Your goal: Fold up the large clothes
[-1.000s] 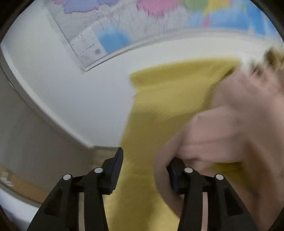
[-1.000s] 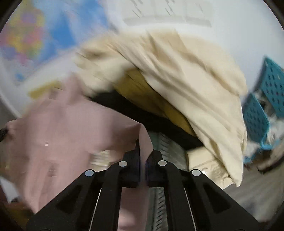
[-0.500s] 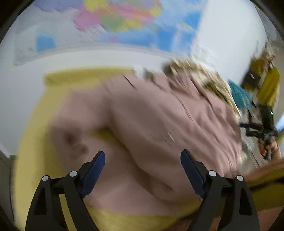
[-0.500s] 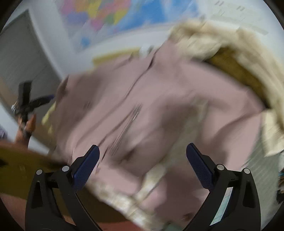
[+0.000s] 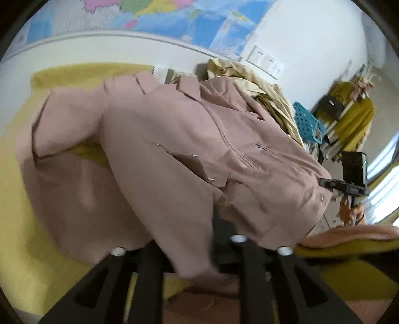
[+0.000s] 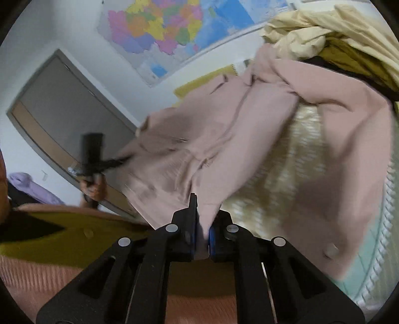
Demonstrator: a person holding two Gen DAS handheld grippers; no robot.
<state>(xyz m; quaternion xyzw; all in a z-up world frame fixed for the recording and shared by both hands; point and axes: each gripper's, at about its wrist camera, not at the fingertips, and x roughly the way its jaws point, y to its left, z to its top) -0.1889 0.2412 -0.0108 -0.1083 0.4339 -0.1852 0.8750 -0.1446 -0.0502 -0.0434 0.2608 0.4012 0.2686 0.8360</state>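
Two grippers on one garment, and both are biting at the hem right now! Over on the left, the yellow sheet [image 5: 22,189] shows as a bare strip, and the dusty-pink zip-front jacket [image 5: 174,149] lies spread across it, collar towards the wall map [image 5: 174,20], zip running down the front. The left gripper [image 5: 192,246] has its jaws closing with the jacket's bottom edge draped between them; the cloth covers the tips, so whether the pads press yet I cannot tell. Moving right, the right gripper [image 6: 200,231] has its jaws closing too, nearly together, pinching a thin fold of pink hem. Beyond it a cream garment heap [image 6: 324,27] sits on the jacket's far shoulder.

To do this well, I'd say keep both pinches on a single layer of hem, draw the edge taut between the hands, then lift evenly so the front stays flat and the zip straight; that open pocket flap [image 5: 192,167] may snag or bunch.

Hard to read: the left fingertips are buried under fabric, the right-hand sleeve runs out under the cream pile, the near edge of the jacket is blurred, and the bed's lower corners are cut off by the lens
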